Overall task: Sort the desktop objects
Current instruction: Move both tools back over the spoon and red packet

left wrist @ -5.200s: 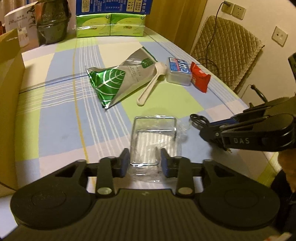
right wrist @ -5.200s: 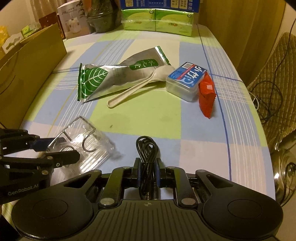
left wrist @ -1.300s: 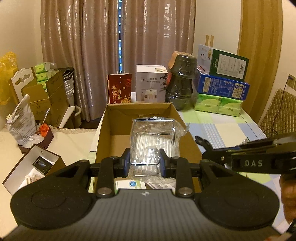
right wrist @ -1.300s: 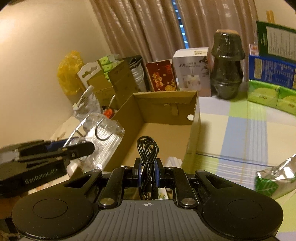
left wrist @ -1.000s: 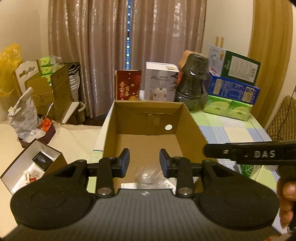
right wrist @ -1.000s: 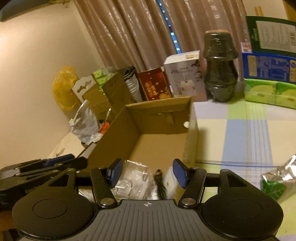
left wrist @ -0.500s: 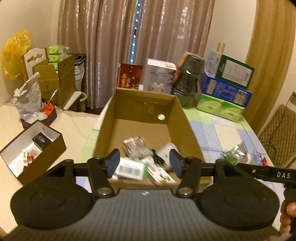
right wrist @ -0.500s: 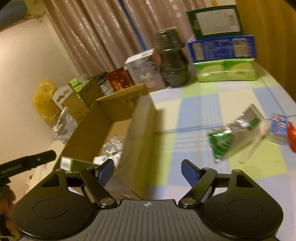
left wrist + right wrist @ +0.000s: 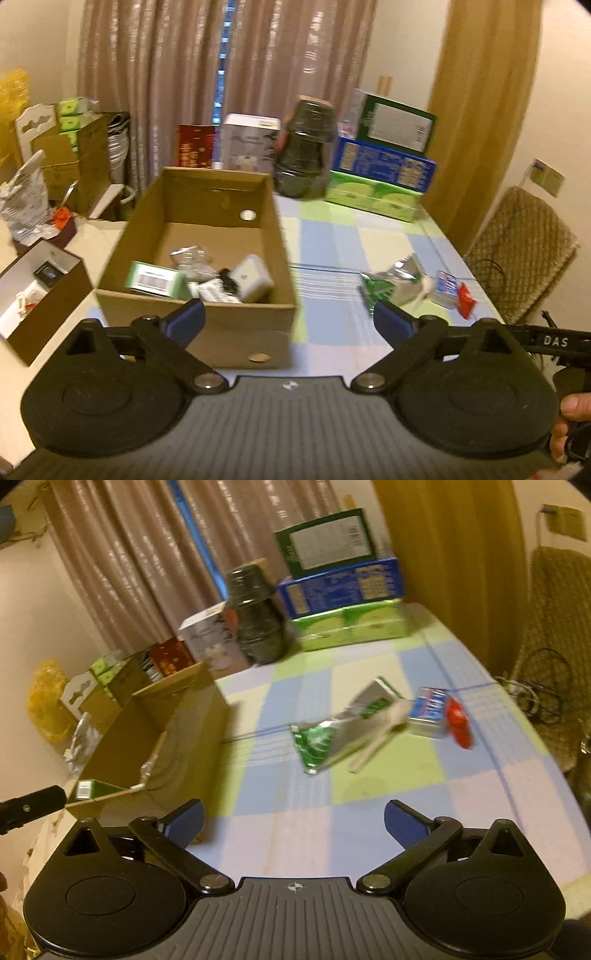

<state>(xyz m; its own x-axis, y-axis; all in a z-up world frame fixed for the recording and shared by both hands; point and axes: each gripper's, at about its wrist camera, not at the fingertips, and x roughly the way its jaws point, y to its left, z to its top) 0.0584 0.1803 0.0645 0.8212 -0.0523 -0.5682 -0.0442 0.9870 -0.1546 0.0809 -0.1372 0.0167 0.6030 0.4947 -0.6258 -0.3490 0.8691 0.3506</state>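
Observation:
An open cardboard box at the table's left edge holds several small items, among them a clear plastic pack, a dark cable and a green carton. My left gripper hovers before the box, its jaws opening wide with nothing between them. My right gripper is over the checked tablecloth, jaws also opening, empty. Ahead of it lie a green and silver pouch, a white spoon, a clear box with a blue label and a red packet.
Stacked cartons, a dark wrapped jar and a white box line the table's far end. A padded chair stands to the right. On the left are an open brown box and more cardboard.
Both grippers let go of the clear pack and the cable, which now lie in the cardboard box. Both jaws spread wide, and both grippers swung right, away from the box, toward the table.

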